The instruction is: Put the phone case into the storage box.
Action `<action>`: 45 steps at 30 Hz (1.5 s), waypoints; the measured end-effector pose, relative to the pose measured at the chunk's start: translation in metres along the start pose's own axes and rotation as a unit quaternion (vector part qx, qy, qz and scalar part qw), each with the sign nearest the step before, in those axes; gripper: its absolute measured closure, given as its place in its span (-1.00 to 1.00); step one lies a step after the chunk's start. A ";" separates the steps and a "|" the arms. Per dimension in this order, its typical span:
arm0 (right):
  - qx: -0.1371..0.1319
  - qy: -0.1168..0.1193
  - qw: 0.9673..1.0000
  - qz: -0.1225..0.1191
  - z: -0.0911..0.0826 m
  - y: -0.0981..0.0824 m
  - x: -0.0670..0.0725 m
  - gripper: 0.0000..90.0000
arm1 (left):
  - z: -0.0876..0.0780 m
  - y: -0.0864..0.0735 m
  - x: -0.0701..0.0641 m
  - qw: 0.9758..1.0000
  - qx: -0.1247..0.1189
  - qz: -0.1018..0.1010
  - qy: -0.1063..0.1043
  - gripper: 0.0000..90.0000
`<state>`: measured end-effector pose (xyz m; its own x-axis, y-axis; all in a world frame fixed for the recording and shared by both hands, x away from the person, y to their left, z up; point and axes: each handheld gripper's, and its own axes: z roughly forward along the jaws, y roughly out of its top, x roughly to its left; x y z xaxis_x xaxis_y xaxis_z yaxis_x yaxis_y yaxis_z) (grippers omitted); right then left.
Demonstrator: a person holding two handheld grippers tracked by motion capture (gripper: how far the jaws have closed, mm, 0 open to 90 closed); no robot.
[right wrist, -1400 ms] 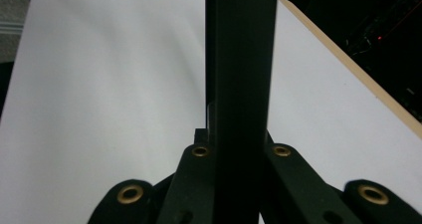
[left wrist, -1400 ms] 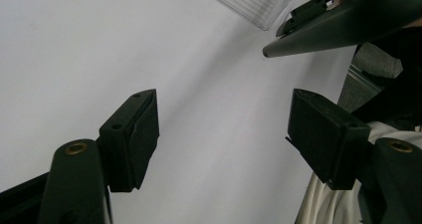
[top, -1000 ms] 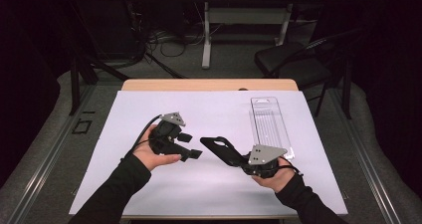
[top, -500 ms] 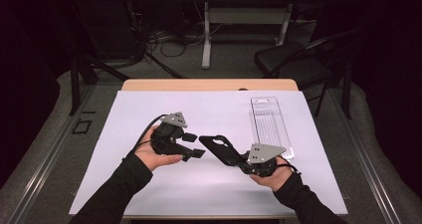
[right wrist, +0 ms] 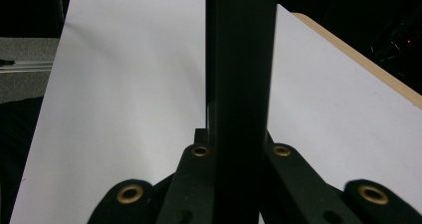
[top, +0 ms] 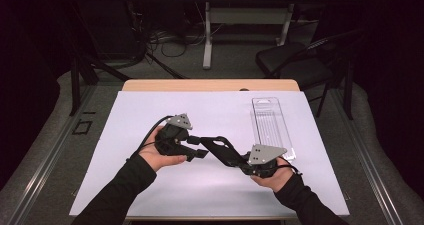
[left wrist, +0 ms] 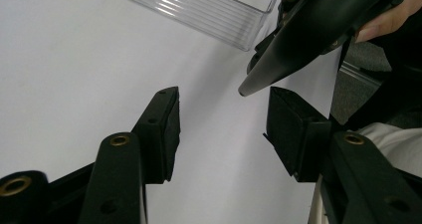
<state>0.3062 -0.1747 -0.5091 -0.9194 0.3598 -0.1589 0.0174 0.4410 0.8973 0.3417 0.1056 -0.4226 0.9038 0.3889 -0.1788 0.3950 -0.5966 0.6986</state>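
- The sheet (top: 125, 115) has bare room at 9 and 12 o'clock of the hands. Its near edge lies just at 6 o'clock of the forearms.
- A clear tray (top: 270, 125) lies at 1 o'clock of the right gripper (top: 239, 159), close by.
- The right gripper's jaws clamp a black piece (top: 212, 144), which points to 10 o'clock, above the sheet's middle.
- The piece is matte, long and flat, and tapers to a blunt tip (left wrist: 242, 91).
- The left gripper (top: 192, 147) has its jaws half apart. They have just been closing, the tip just off one pad (left wrist: 293, 129), and they press on nothing.
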 end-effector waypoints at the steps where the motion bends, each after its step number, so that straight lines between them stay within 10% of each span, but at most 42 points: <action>1: 0.000 0.000 1.000 0.000 0.000 0.000 0.000 0.97 | 0.000 0.000 0.000 1.000 0.001 -0.001 -0.002 0.06; 45: -0.010 0.009 1.000 0.006 0.004 -0.001 0.001 0.97 | 0.012 0.003 -0.001 0.994 -0.082 0.032 -0.072 0.42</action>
<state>0.3071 -0.1717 -0.5122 -0.9262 0.3497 -0.1410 0.0208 0.4207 0.9069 0.3440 0.0947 -0.4287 0.9448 0.2433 -0.2193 0.3148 -0.4902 0.8128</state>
